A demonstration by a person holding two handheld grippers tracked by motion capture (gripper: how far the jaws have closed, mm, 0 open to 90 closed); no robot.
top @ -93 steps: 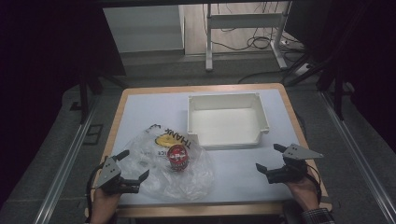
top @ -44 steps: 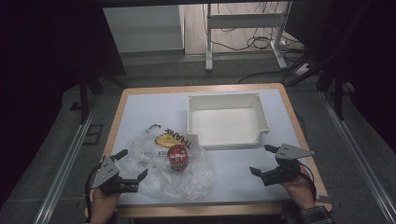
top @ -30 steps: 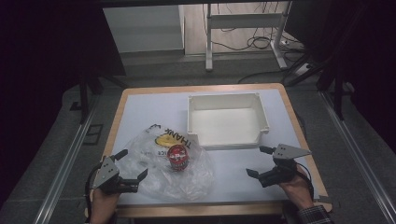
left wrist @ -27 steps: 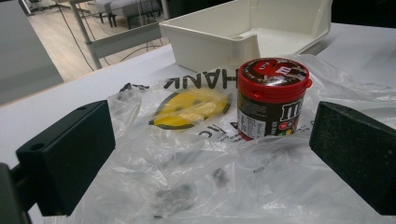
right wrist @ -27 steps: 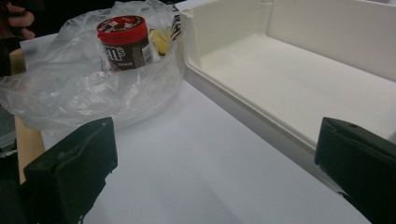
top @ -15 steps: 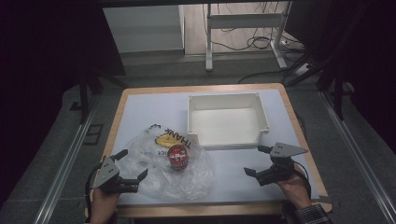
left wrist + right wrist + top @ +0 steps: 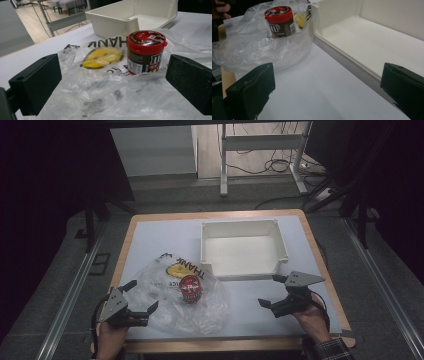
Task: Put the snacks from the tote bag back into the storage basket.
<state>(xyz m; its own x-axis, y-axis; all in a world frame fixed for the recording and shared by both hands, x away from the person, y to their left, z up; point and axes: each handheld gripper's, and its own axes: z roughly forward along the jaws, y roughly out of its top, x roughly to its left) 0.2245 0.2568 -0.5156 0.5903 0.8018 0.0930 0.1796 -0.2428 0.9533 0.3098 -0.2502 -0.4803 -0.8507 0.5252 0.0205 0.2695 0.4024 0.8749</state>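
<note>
Compared with three seconds ago, the right gripper (image 7: 274, 291) has slid inward from the table's right edge toward the middle of the near edge, while the left gripper (image 7: 139, 296) has stayed where it was. The bag, canister and bin have not shifted.

Both sets of jaws stand wide open, holding nothing. The left gripper rests near the table's near-left corner with its jaws straddling the crumpled edge of a clear plastic bag (image 7: 172, 295), seemingly placed to pin or pinch the film. Inside the bag stands a small upright candy canister (image 7: 190, 288) with a red lid, brown body and printed label; the left gripper view shows it just beyond the jaws, wrapped in plastic (image 7: 146, 52). The bag carries a yellow smiley face and "THANK" lettering.

An empty white bin (image 7: 243, 248) sits toward the table's far-right corner, its near-left corner touching the bag. The right gripper points across bare tabletop (image 7: 250, 312) toward the bag, probably approaching to help free the canister.
</note>
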